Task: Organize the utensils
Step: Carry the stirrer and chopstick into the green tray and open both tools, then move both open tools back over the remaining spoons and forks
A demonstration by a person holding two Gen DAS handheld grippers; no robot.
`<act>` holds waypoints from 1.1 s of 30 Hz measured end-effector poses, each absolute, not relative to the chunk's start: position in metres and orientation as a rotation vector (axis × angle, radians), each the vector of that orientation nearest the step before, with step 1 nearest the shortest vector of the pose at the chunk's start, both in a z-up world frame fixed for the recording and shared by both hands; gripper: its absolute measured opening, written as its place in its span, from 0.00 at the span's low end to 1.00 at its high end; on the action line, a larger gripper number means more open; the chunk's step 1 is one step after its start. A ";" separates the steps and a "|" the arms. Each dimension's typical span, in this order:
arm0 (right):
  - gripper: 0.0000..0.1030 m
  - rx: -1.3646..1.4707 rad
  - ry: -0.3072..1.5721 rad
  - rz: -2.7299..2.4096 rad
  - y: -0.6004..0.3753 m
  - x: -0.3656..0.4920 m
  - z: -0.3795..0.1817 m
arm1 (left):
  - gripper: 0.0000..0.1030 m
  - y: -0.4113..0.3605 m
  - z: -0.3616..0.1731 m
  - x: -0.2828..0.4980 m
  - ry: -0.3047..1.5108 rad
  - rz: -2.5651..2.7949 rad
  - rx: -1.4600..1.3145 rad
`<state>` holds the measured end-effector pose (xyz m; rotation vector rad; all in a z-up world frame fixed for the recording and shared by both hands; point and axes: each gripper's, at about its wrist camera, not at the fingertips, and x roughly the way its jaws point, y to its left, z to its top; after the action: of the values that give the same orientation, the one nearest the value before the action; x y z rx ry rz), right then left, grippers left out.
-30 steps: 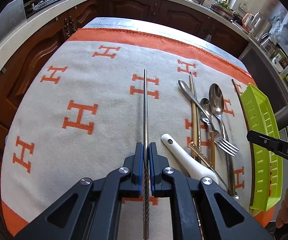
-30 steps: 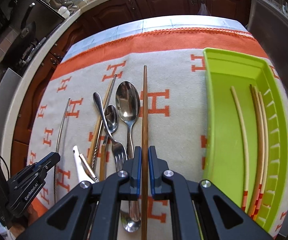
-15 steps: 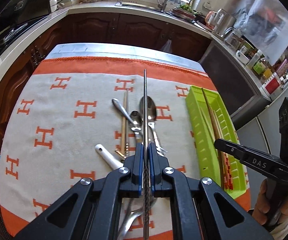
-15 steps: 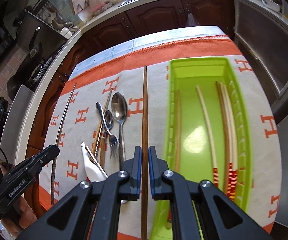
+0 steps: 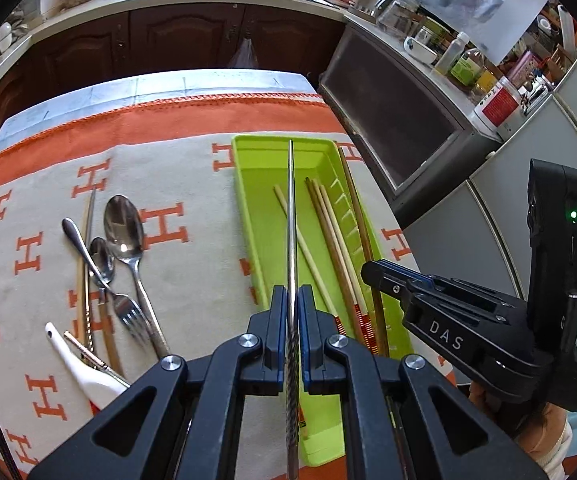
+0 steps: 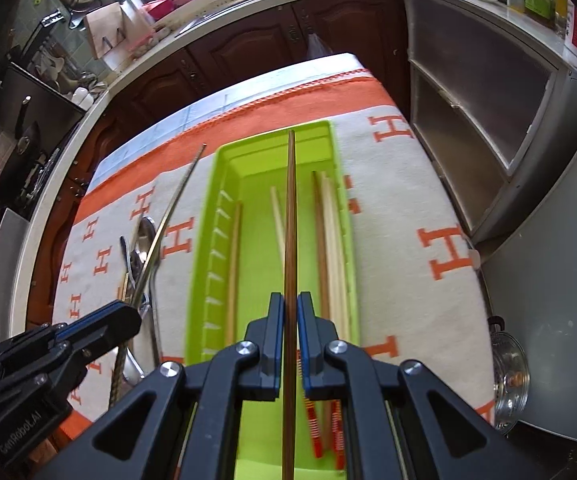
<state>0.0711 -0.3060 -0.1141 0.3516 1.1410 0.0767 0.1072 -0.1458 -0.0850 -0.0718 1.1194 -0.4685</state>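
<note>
My left gripper (image 5: 292, 292) is shut on a metal chopstick (image 5: 291, 208) that points along the lime green tray (image 5: 244, 200), above its middle. My right gripper (image 6: 290, 300) is shut on a dark brown wooden chopstick (image 6: 290, 208), also held over the tray (image 6: 208, 240). Several pale wooden chopsticks (image 6: 332, 240) lie inside the tray. The left wrist view shows the right gripper (image 5: 368, 270) at the tray's right rim. In the right wrist view, the left gripper (image 6: 128, 316) hangs left of the tray. Left on the cloth lie a big spoon (image 5: 122, 224), a fork (image 5: 128, 312) and a white ceramic spoon (image 5: 76, 364).
An orange-and-cream cloth with H marks (image 5: 192, 184) covers the table. A grey metal cabinet (image 5: 408, 128) stands close to the table's right edge. A glass pot lid (image 6: 508, 376) sits low at the right. Dark wooden kitchen cupboards run behind the table.
Both grippers have swung to the right, from over the cloth and the utensil pile to over the green tray. Each keeps its chopstick gripped.
</note>
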 end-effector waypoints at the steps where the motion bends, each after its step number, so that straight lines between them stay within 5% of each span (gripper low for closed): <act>1: 0.07 0.351 1.143 0.071 -0.309 0.073 -0.116 | 0.03 -0.151 -0.088 0.109 1.127 -0.469 -0.064; 6: 0.07 0.348 1.147 0.053 -0.318 0.081 -0.122 | 0.04 -0.167 -0.099 0.116 1.156 -0.476 -0.032; 10: 0.07 0.354 1.161 0.054 -0.322 0.083 -0.126 | 0.20 -0.170 -0.101 0.115 1.148 -0.457 0.016; 33: 0.07 0.311 1.126 0.131 -0.294 0.054 -0.102 | 0.40 -0.077 -0.053 0.092 1.031 -0.293 0.055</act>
<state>0.0540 -0.2941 -0.1023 0.3107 1.1256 0.1315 0.0922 -0.0769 -0.0533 0.0552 1.0309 -0.2931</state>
